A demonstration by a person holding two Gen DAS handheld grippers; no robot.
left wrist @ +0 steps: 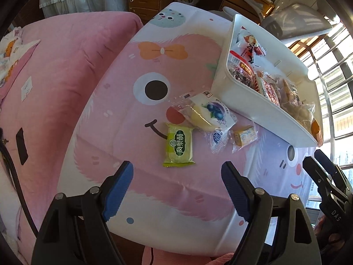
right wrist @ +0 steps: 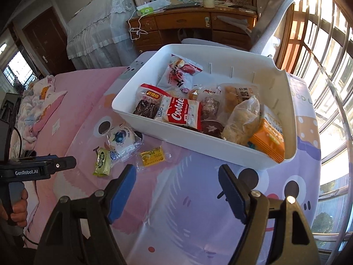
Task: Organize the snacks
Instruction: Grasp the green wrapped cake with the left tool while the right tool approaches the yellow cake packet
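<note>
Four snacks lie beside the white bin (right wrist: 194,150); both hand-held grippers gape empty; pinch the green packet (left wrist: 179,146) flat across its middle.

The tablecloth (left wrist: 136,132) is pink and lilac, printed with cartoon faces. On it beside the white bin (right wrist: 198,142) lie a lime-green packet (left wrist: 178,146), a white wrapper with blueberries (left wrist: 209,112) and a yellow packet (right wrist: 153,155). Inside the bin, an orange packet (right wrist: 268,141) and a red-and-white cookie bag (right wrist: 181,114).

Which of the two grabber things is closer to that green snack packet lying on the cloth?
Left. The left gripper hangs open just short of the green packet, pointing at it. The right gripper is open too, but off to the packet's right, facing the white bin.
</note>
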